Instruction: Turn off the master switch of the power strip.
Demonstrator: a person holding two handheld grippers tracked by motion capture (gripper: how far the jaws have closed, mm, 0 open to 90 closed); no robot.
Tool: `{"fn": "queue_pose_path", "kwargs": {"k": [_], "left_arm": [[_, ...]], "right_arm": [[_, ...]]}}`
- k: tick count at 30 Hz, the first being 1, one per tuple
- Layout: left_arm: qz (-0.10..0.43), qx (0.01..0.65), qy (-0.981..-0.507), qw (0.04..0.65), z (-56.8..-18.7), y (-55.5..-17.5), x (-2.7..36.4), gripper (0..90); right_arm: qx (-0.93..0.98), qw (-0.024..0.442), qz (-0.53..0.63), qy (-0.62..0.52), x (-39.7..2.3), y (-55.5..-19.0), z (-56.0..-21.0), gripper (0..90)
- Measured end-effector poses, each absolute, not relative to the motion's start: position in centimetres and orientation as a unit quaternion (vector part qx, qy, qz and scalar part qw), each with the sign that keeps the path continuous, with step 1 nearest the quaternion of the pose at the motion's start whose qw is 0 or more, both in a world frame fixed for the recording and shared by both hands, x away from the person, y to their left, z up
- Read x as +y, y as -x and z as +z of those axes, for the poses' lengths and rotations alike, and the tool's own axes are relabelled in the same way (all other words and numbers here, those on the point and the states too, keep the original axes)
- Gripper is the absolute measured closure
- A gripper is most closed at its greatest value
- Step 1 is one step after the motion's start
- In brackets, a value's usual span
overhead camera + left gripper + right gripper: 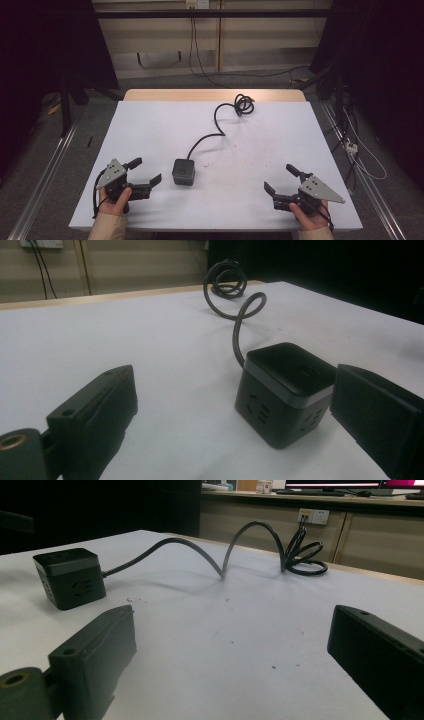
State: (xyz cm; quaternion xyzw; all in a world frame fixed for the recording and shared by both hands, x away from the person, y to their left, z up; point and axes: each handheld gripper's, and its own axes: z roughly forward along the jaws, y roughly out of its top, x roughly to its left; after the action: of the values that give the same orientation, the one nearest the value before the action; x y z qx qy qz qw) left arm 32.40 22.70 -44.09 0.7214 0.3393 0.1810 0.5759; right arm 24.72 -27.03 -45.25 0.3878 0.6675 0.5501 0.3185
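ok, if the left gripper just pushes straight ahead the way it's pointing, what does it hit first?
Probably the black socket cube: it sits just ahead of the open left gripper, nearer one jaw. Depth is hard to judge.

**Premises: laboratory or test room, set up for recording**

A single table [150, 120] with a white top stands on grey carpet floor [45, 165], flanked by metal rails [42, 175] on both sides. Black curtains [45, 45] enclose left and right. The rear wall carries beige panelling with wall sockets [197, 4] and hanging cables [192, 40]. In the right gripper view, monitors [330, 484] sit on a counter [310, 500] behind.
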Motion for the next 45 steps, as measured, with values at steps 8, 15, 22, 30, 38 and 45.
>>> {"fn": "queue_pose_path", "kwargs": {"k": [8, 15, 22, 30, 38, 45], "left_arm": [[0.178, 0.335, -0.721, 0.580, -44.0, -32.5, 22.4, 4.8], [0.166, 0.334, -0.715, 0.591, -43.9, -32.6, 22.2, 4.8], [0.158, 0.330, -0.707, 0.606, -43.5, -32.8, 21.9, 4.2], [0.145, 0.320, -0.709, 0.612, -43.2, -33.0, 21.0, 4.9], [0.138, 0.318, -0.708, 0.615, -43.1, -33.4, 20.8, 12.5], [0.140, 0.314, -0.713, 0.611, -42.9, -33.7, 20.4, 17.5]], "right_arm": [[0.670, 0.320, 0.549, -0.385, -26.9, -24.7, -45.2, 5.2], [0.669, 0.321, 0.549, -0.384, -26.9, -24.7, -45.2, 5.3], [0.671, 0.322, 0.548, -0.382, -26.8, -24.7, -45.2, 5.3], [0.672, 0.320, 0.549, -0.380, -26.8, -24.6, -45.2, 5.7], [0.672, 0.320, 0.550, -0.379, -26.8, -24.6, -45.1, 5.8], [0.673, 0.319, 0.550, -0.378, -26.8, -24.6, -45.1, 5.8]]}}
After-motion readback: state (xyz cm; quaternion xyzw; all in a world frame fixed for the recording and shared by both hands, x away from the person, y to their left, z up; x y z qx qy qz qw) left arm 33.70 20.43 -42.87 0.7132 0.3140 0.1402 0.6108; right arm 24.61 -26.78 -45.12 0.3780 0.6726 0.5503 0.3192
